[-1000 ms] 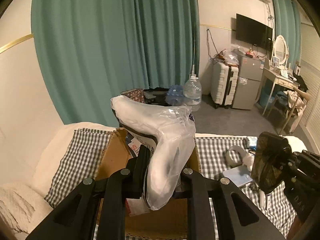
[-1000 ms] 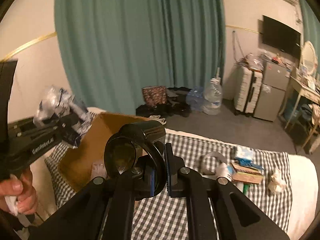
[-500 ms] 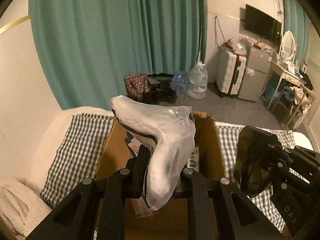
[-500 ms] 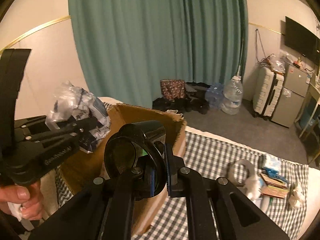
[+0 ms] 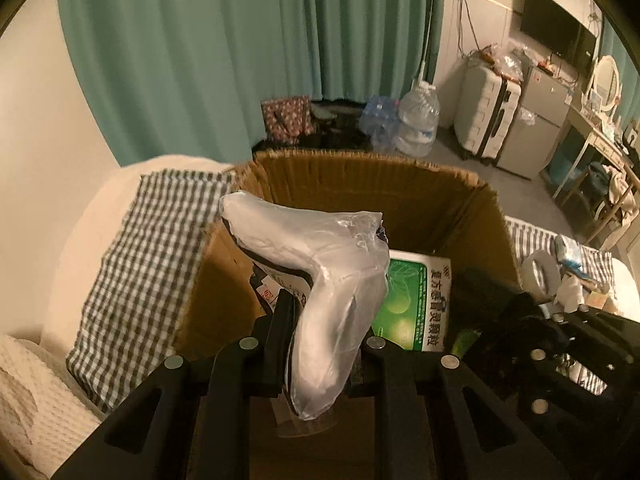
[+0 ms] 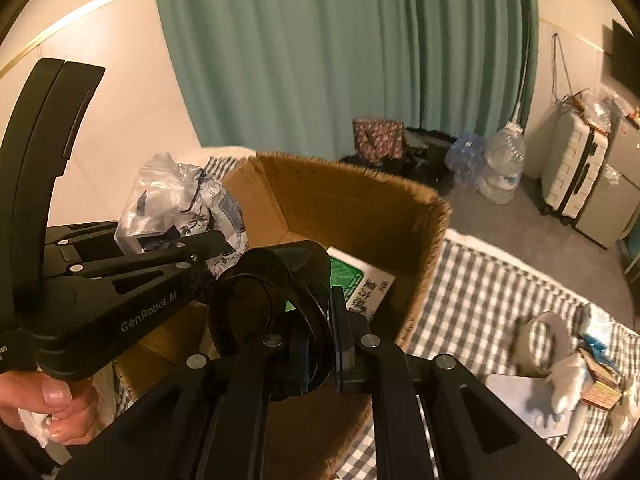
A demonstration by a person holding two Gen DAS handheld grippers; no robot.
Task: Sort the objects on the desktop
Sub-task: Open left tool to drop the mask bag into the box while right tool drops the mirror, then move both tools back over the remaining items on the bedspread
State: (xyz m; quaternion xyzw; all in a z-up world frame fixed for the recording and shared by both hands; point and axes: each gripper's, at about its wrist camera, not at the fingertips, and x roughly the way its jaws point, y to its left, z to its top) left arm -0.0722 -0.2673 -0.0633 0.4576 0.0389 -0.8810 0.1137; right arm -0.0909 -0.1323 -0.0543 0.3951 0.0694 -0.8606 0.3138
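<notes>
My left gripper is shut on a bent plastic-wrapped packet and holds it over the open cardboard box; the packet also shows in the right wrist view. A green-and-white medicine box lies inside the cardboard box. My right gripper is shut on a round dark compact-like case, over the box's near right side. The right gripper shows dark at the right edge of the left wrist view.
The box stands on a checked cloth. To the right lie a tape roll, a grey booklet, tissues and small packs. Beyond are a teal curtain, water bottles and a suitcase.
Both grippers moved forward and left over the cardboard box, still holding their objects. The medicine box inside has come into view.
</notes>
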